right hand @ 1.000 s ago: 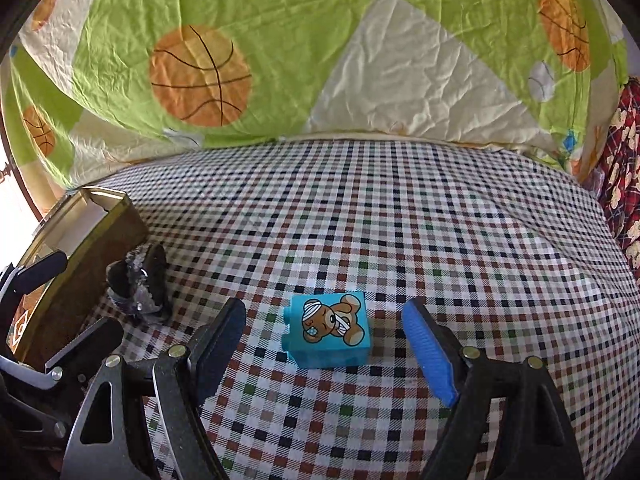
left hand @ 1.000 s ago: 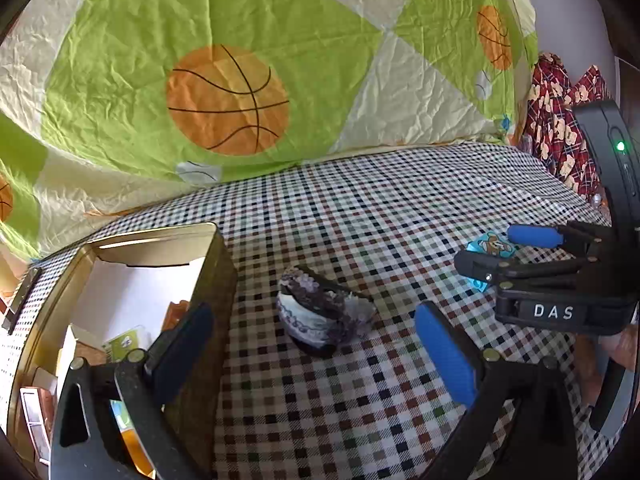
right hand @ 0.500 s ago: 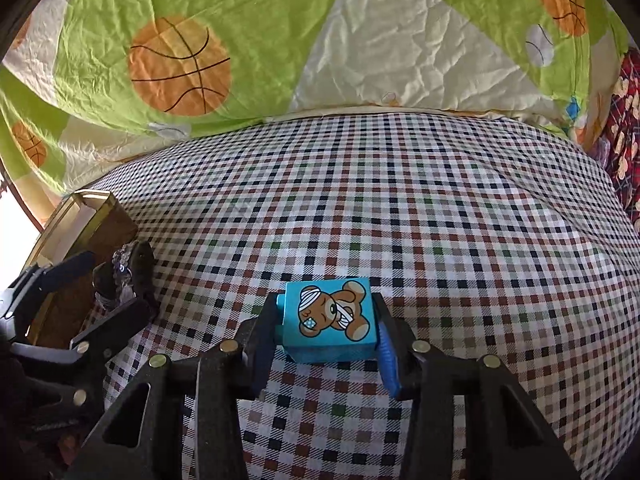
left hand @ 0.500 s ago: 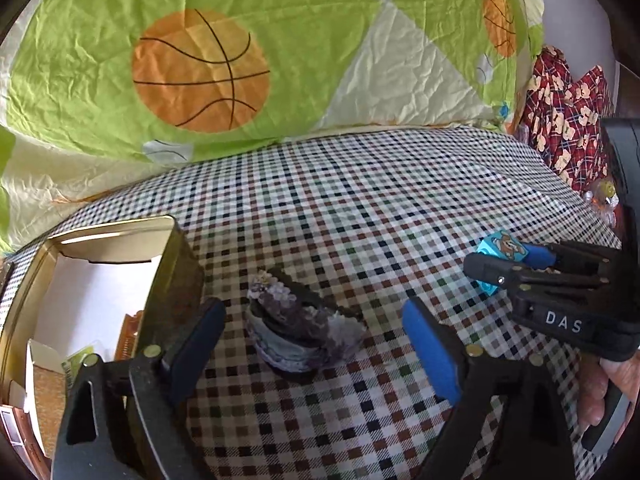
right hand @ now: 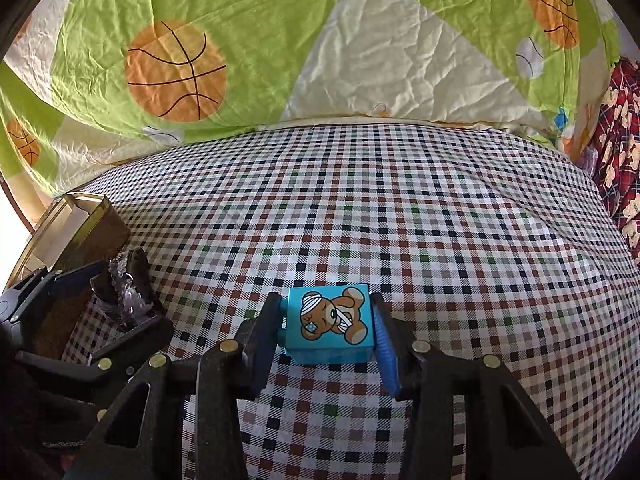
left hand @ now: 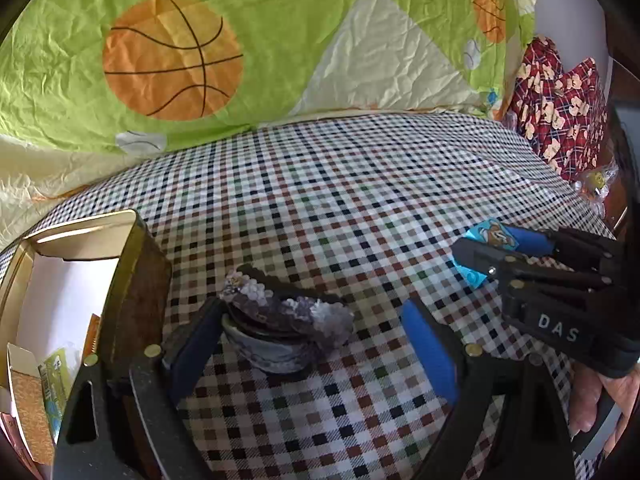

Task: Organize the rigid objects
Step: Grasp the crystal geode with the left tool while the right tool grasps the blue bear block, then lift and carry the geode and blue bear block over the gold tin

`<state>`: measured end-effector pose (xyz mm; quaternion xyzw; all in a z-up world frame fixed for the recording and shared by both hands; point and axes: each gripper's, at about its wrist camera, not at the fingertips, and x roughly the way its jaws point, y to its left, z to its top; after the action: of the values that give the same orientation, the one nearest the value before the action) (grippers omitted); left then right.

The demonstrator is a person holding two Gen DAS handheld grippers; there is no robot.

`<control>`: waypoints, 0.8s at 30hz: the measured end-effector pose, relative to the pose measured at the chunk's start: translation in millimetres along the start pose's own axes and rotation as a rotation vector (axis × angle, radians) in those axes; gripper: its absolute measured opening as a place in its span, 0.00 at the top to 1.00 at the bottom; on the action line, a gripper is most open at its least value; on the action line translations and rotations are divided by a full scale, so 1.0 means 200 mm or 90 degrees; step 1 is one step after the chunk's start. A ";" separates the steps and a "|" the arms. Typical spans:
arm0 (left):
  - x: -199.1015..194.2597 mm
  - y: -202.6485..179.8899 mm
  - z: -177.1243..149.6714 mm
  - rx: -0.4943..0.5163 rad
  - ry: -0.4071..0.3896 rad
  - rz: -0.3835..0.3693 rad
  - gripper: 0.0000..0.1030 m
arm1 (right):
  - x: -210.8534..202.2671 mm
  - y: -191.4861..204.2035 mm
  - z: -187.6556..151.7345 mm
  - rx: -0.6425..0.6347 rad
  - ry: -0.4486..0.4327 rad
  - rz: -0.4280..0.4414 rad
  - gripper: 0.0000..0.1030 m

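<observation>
Two claws busy: my right claw is clamped on the blue bear block. Left claw gapes around the beaded hair clip, long axis 9-to-3, open box at 9.
</observation>
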<state>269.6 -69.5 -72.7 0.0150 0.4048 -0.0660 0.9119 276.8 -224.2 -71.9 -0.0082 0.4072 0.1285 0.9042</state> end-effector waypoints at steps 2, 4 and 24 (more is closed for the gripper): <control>0.01 0.03 0.00 -0.021 0.008 -0.005 0.14 | -0.01 0.00 0.00 -0.001 -0.001 -0.001 0.55; 0.01 0.03 0.00 -0.024 0.003 -0.004 0.17 | 0.00 0.00 0.00 -0.001 0.004 0.000 0.55; -0.08 0.08 -0.04 -0.051 -0.036 -0.014 0.37 | -0.07 0.01 -0.01 -0.001 -0.042 0.005 0.56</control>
<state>254.7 -50.6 -67.5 -0.0279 0.3814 -0.0602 0.9220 265.5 -226.4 -62.0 -0.0031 0.3774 0.1329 0.9164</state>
